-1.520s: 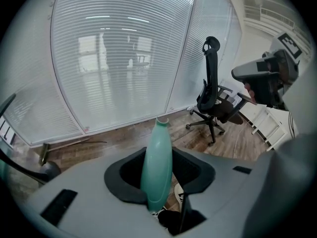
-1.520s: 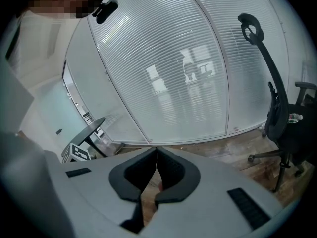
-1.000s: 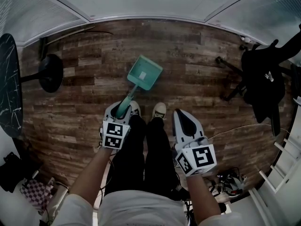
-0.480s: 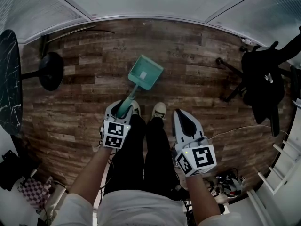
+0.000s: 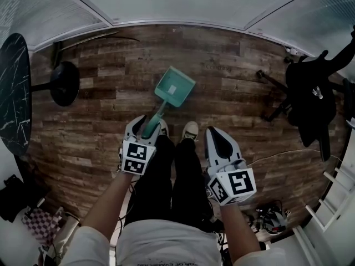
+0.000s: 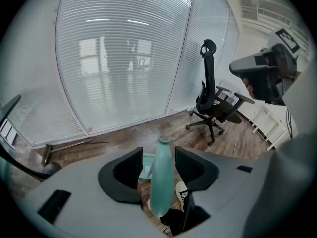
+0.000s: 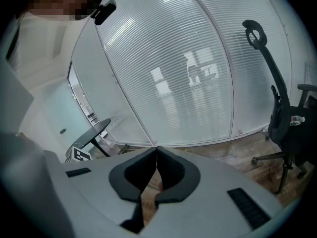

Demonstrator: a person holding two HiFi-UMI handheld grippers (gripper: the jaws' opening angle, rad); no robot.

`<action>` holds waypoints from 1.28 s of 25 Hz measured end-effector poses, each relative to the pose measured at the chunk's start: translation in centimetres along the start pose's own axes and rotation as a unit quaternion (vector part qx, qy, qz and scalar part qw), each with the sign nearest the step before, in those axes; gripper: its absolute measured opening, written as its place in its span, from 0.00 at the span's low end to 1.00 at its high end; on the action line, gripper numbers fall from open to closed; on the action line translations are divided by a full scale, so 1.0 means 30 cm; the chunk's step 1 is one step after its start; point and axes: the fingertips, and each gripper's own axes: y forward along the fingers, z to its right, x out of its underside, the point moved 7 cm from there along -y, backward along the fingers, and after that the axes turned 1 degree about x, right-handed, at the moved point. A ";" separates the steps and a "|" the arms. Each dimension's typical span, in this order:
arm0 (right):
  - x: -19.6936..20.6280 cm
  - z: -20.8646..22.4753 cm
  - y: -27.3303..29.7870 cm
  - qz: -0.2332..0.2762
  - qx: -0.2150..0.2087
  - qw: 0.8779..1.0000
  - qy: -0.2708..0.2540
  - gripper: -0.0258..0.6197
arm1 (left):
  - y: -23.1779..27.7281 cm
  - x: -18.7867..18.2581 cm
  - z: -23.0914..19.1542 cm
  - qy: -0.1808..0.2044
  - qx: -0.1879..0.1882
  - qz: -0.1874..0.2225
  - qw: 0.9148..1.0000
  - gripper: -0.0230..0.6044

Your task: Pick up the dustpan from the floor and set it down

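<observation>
A teal dustpan (image 5: 175, 86) lies with its pan on the wooden floor ahead of the person's shoes (image 5: 189, 129). Its long handle (image 5: 153, 121) slants back to my left gripper (image 5: 146, 127). In the left gripper view the handle (image 6: 161, 182) stands between the two pads with a thin gap on each side, and the jaws are opening. My right gripper (image 5: 217, 140) hangs over the person's right leg, well apart from the dustpan. Its jaws (image 7: 156, 150) are shut with nothing between them.
A black round table (image 5: 12, 93) and a round stool base (image 5: 65, 83) stand at the left. A black office chair (image 5: 308, 98) stands at the right, with cables (image 5: 272, 215) on the floor near it. A glass wall with blinds (image 5: 177, 4) closes the far side.
The left gripper's jaws have parted from the dustpan handle. The dustpan stays in the same spot on the floor, and the right gripper has not moved.
</observation>
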 end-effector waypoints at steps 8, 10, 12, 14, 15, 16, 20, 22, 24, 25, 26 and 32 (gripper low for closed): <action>-0.052 -0.037 -0.069 0.010 -0.002 1.000 -0.017 0.08 | -0.100 -0.057 0.030 0.000 -0.007 0.017 1.000 0.30; -0.069 -0.051 -0.097 0.012 -0.003 1.000 -0.023 0.08 | -0.136 -0.076 0.042 -0.005 -0.008 0.022 1.000 0.26; -0.087 -0.066 -0.128 0.012 -0.003 1.000 -0.027 0.08 | -0.178 -0.096 0.064 -0.004 -0.007 0.027 1.000 0.21; -0.107 -0.081 -0.158 0.014 -0.002 0.999 -0.030 0.08 | -0.220 -0.121 0.088 0.002 -0.006 0.033 0.999 0.18; -0.118 -0.088 -0.170 0.017 -0.001 0.999 -0.031 0.08 | -0.241 -0.137 0.098 0.003 -0.006 0.038 0.999 0.16; -0.129 -0.097 -0.181 0.019 -0.002 0.999 -0.033 0.08 | -0.263 -0.155 0.107 0.002 -0.004 0.044 0.999 0.14; -0.178 -0.135 -0.225 0.028 -0.008 0.999 -0.045 0.08 | -0.365 -0.237 0.147 -0.003 0.005 0.075 0.997 0.11; -0.205 -0.151 -0.252 0.032 -0.011 0.998 -0.051 0.08 | -0.414 -0.279 0.167 -0.004 0.007 0.088 0.996 0.10; -0.230 -0.168 -0.281 0.033 -0.012 0.998 -0.055 0.08 | -0.460 -0.309 0.180 -0.008 0.007 0.097 0.995 0.09; -0.242 -0.177 -0.291 0.033 -0.011 0.998 -0.057 0.08 | -0.482 -0.324 0.181 -0.012 0.007 0.102 0.995 0.09; -0.254 -0.186 -0.299 0.033 -0.012 0.998 -0.059 0.08 | -0.505 -0.341 0.180 -0.017 0.006 0.108 0.994 0.08; -0.317 -0.235 -0.335 0.042 -0.022 0.996 -0.079 0.08 | -0.645 -0.422 0.185 -0.023 -0.006 0.136 0.990 0.07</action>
